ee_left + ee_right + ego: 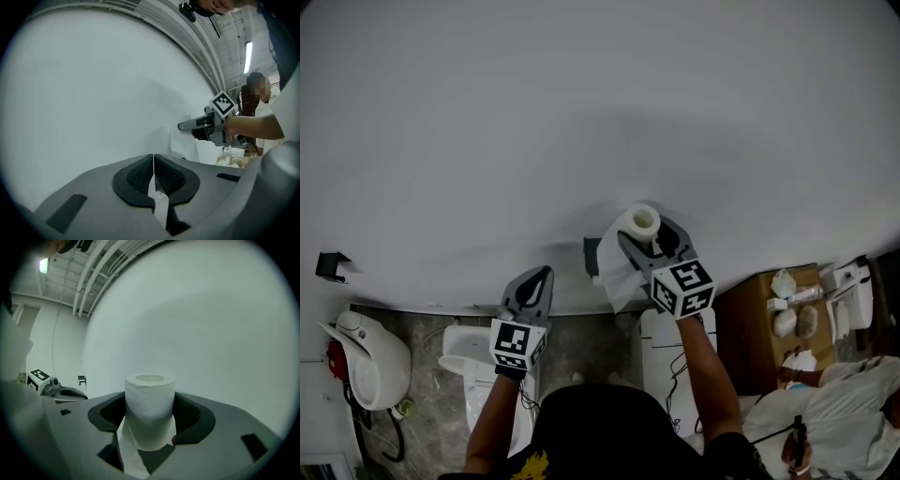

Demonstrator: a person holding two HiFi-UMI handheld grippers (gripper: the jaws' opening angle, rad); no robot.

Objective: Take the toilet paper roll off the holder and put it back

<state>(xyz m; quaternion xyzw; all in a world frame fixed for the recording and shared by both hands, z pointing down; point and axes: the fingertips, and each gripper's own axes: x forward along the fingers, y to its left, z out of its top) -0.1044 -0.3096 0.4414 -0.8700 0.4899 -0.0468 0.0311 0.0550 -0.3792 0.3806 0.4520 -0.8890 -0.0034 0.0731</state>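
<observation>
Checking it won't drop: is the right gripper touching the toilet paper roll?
Touching. The right gripper view shows the toilet paper roll upright between the right gripper's jaws, both pressed against its sides with no gap.

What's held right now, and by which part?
Right gripper holds the white paper toilet roll, upright, fingers pressing opposite sides of its curved wall. Left gripper shut, empty.

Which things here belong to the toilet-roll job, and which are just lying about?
Job: toilet paper roll, clamped by the right gripper; dark wall holder.
Lying about: toilet; cardboard box; small black wall hook; idle left gripper, jaws together.
</observation>
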